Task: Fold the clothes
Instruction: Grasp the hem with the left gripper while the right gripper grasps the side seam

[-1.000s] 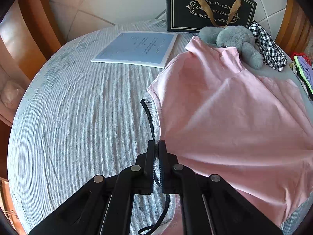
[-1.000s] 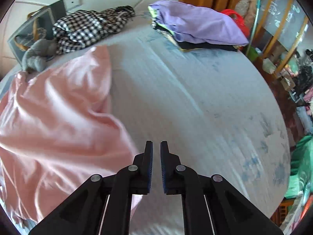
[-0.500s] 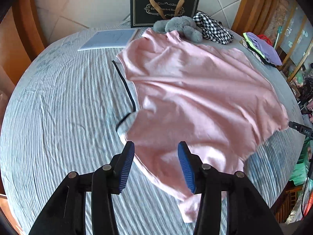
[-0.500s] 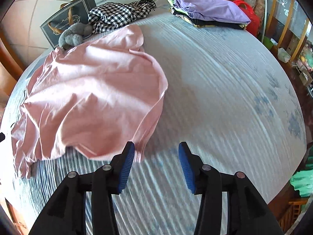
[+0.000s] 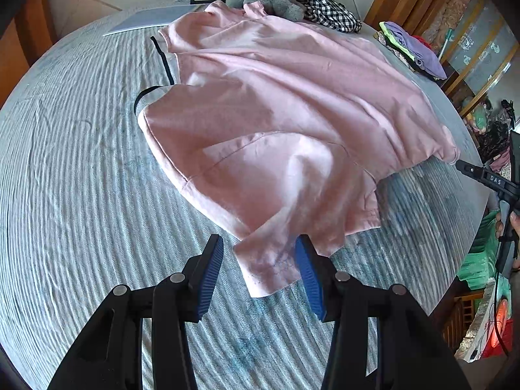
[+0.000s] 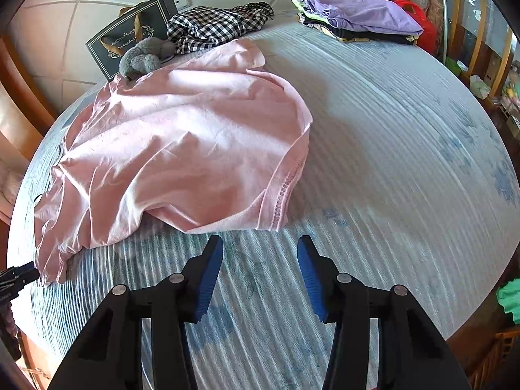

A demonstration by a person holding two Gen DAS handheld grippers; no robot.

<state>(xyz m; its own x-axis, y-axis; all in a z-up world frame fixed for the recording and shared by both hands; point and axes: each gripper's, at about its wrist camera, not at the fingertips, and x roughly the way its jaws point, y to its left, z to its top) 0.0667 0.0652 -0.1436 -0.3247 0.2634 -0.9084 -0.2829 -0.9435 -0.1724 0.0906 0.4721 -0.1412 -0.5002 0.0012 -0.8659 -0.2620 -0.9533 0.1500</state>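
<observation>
Left wrist view shows the rumpled pink cotton T-shirt (image 5: pixel 286 123) spread over the grey-blue striped bedspread (image 5: pixel 81 195), one sleeve lying folded across the body and its hem corner reaching toward 6 o'clock, right between the spread blue pads of the left gripper (image 5: pixel 260 269). That gripper is released and holds nothing. The risk, as I judge it, is that closing here would pinch the bedspread along with the sleeve, or catch only one layer, so the fold drags crooked. The right gripper (image 6: pixel 260 269) is likewise released, hovering low over bare bedspread with the shirt's stitched bottom hem (image 6: pixel 286 191) just beyond its tips at 12 o'clock; a shallow grab there could slip off the rolled edge. Both grippers point forward, tilted down at the bed. The grey plush toy (image 5: pixel 266 0) touches the shirt's far edge at 12 o'clock and could be dragged.
</observation>
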